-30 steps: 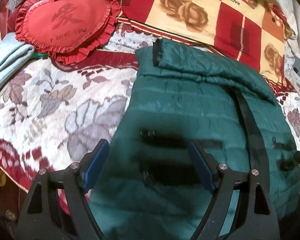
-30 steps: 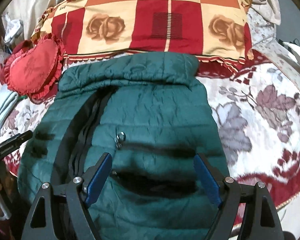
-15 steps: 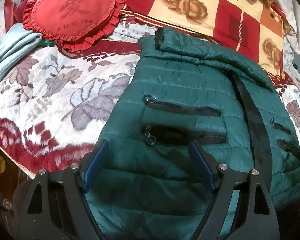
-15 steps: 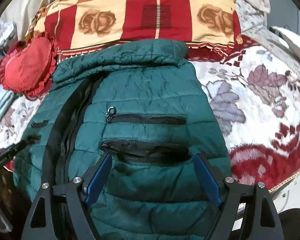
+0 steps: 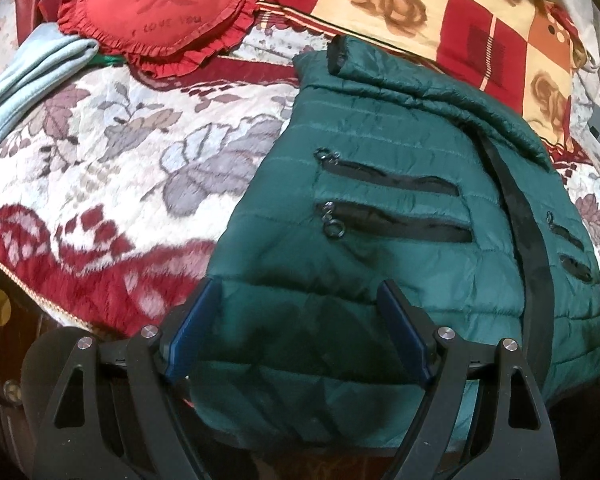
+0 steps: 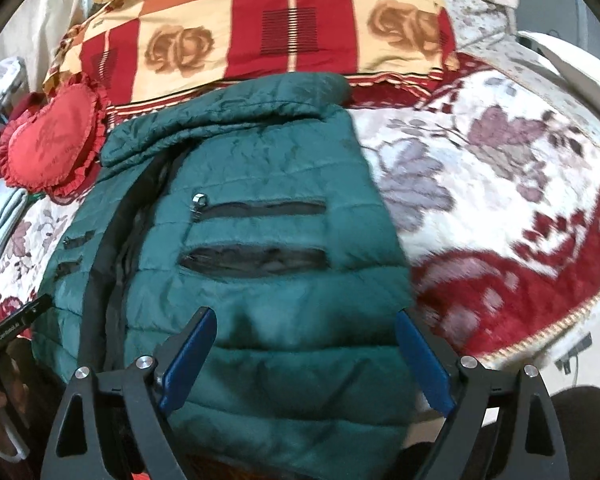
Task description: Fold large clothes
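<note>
A dark green quilted puffer jacket (image 5: pixel 380 208) lies face up on the bed, black zip down the middle, zip pockets on both halves, hem hanging over the near bed edge. It also shows in the right wrist view (image 6: pixel 260 256). My left gripper (image 5: pixel 300 300) is open, its blue pads either side of the jacket's left hem area, just above the fabric. My right gripper (image 6: pixel 304 324) is open over the jacket's right hem area. The left gripper's tip (image 6: pixel 16 320) shows at the left edge of the right wrist view.
The floral red and white bedspread (image 5: pixel 100 168) covers the bed. A red heart cushion (image 5: pixel 160 12) and a folded pale blue cloth (image 5: pixel 28 72) lie at the far left. A red and yellow rose-patterned quilt (image 6: pixel 292 28) lies behind the jacket. The bed's edge (image 6: pixel 548 328) runs at the right.
Both grippers have drawn back toward the near edge of the bed, from over the pockets to the hem. Both stay open.
</note>
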{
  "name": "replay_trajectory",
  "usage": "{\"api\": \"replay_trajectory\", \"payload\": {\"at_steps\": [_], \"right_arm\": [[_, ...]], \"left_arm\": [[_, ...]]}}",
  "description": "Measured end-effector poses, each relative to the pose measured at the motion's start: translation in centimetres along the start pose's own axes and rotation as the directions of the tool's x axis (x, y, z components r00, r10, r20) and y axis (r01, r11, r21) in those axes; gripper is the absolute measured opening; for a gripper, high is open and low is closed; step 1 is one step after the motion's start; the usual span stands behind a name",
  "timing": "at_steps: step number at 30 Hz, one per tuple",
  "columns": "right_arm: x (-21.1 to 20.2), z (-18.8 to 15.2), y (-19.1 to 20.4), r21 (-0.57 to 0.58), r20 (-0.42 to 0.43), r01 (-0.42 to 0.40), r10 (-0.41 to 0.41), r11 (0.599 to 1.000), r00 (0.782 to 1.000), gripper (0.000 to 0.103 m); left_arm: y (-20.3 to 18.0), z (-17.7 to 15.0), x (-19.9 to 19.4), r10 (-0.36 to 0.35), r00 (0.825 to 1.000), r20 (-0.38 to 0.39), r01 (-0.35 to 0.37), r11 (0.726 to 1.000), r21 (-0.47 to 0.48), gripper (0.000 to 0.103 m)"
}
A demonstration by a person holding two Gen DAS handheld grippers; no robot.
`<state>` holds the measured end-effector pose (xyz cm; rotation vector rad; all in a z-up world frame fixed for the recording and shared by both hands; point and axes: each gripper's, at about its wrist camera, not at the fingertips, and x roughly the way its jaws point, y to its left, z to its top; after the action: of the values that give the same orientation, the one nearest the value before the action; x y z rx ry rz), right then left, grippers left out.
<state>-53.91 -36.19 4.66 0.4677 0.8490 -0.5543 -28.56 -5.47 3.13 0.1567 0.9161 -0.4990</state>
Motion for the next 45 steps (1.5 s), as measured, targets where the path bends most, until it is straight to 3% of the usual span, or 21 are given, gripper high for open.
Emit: {"api": "replay_trajectory", "payload": {"at_steps": [15, 19, 25, 28, 34, 45], "right_arm": [[0.6, -2.4, -3.9, 0.114, -0.073, -0.001, 0.009, 0.994, 0.997, 0.094], [1.1, -2.8, -3.8, 0.114, -0.102, -0.013, 0.025, 0.993, 0.994, 0.094], [1.5, -3.0, -3.2, 0.096, -0.122, -0.049, 0.061, 0.994, 0.991, 0.094], [1.8, -3.1, -2.7, 0.079, -0.139, -0.066, 0.077, 0.995, 0.987, 0.094], [1.1, -3.0, -2.2, 0.076, -0.11, -0.122, 0.13, 0.99, 0.985, 0.094], [1.5, -2.8, -1.7, 0.063, -0.109, -0.139, 0.145, 0.988, 0.983, 0.094]], "left_arm": [[2.7, -1.6, -0.1, -0.038, 0.997, -0.069, 0.033, 0.997, -0.064, 0.082], [4.0, -2.0, 0.3, -0.078, 0.992, -0.102, 0.065, 0.99, -0.125, 0.082], [4.8, -1.7, -0.1, -0.069, 0.995, -0.073, 0.058, 0.987, -0.151, 0.082], [5.1, -1.7, 0.6, -0.076, 0.993, -0.095, 0.059, 0.984, -0.168, 0.082], [4.8, -1.9, 1.4, -0.1, 0.988, -0.119, 0.079, 0.983, -0.167, 0.082], [4.8, -2.0, 1.7, -0.11, 0.986, -0.125, 0.087, 0.981, -0.175, 0.082]]}}
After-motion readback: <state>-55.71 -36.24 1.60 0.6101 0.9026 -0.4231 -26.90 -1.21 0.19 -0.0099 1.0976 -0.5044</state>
